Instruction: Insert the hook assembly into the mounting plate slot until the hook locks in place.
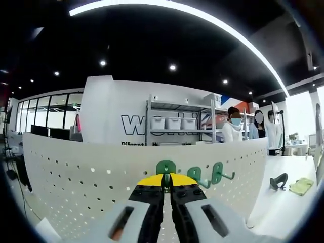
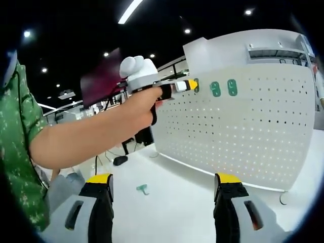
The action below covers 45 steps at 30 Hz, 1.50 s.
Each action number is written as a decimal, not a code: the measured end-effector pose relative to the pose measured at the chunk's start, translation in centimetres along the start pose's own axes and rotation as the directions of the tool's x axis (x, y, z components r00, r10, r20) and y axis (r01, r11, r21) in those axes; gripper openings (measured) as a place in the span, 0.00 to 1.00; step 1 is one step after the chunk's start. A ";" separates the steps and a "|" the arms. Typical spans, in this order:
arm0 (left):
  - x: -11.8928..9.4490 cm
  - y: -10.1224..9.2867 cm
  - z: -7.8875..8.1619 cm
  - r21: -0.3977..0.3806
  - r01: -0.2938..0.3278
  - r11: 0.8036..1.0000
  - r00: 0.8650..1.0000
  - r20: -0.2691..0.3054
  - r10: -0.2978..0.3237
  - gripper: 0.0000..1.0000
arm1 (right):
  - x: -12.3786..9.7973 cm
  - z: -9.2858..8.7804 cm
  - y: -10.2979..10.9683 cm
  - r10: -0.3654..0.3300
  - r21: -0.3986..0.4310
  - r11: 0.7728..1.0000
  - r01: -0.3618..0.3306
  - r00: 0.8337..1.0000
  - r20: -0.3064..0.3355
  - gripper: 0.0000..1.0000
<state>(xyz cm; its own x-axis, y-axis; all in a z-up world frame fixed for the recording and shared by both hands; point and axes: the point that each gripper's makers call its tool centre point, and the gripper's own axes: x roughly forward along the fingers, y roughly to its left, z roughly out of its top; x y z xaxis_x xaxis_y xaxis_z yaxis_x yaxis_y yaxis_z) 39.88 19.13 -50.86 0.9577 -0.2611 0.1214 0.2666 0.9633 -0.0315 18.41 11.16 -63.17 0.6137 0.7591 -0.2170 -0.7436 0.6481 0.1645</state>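
Green hook point(image 1: 165, 167) sat pinched between the yellow tips of the left tongs point(image 1: 167, 188), pressed up against the white pegboard point(image 1: 76, 177), just at 12 o'clock from the jaw tips in the left gripper view. Jaws nearly closed on its plate, so only the top of the plate showed; whether its pegs had entered the holes couldn't be told. Two more green hooks point(image 1: 218, 173) hung on the board at about 3 o'clock from it, close by but apart.

Right gripper view showed the left tongs point(image 2: 190, 84) from the side, held in a hand point(image 2: 144, 104), tip touching the board next to two mounted green plates point(image 2: 223, 88). Right tongs point(image 2: 164, 187) stood wide, holding nothing, well back from the board. A spare green hook point(image 2: 143, 189) lay on the white worktop point(image 2: 177, 202) between its jaws, approx 12 o'clock.

Risks, as judged: pegs could miss the holes w/ the plate tilted, since the jaws hid the contact. Pushing off-axis could flex or shove the board, as the right tongs weren't bracing it. Letting go before it locked would drop the hook. Drifting toward 3 o'clock could knock the neighbouring hook.
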 end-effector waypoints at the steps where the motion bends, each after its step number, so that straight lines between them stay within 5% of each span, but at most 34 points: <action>1: 0.1 0.0 -0.1 -0.006 -0.001 1.000 1.000 -0.002 0.001 0.03 | 0.0 0.0 0.0 0.002 -0.001 1.000 -0.002 1.000 -0.001 0.83; 45: 1.3 0.4 -0.9 0.027 -0.074 0.997 0.997 -0.017 0.074 0.04 | -0.4 -0.5 -0.6 0.023 0.002 1.000 -0.023 1.000 -0.013 0.82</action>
<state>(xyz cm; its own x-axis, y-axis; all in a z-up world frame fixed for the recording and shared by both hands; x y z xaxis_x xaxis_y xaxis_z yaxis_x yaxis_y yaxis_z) 41.32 19.17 -51.62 0.9765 -0.1900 0.1015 0.1924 0.9812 -0.0140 18.44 10.42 -63.69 0.5928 0.7732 -0.2254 -0.7572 0.6304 0.1711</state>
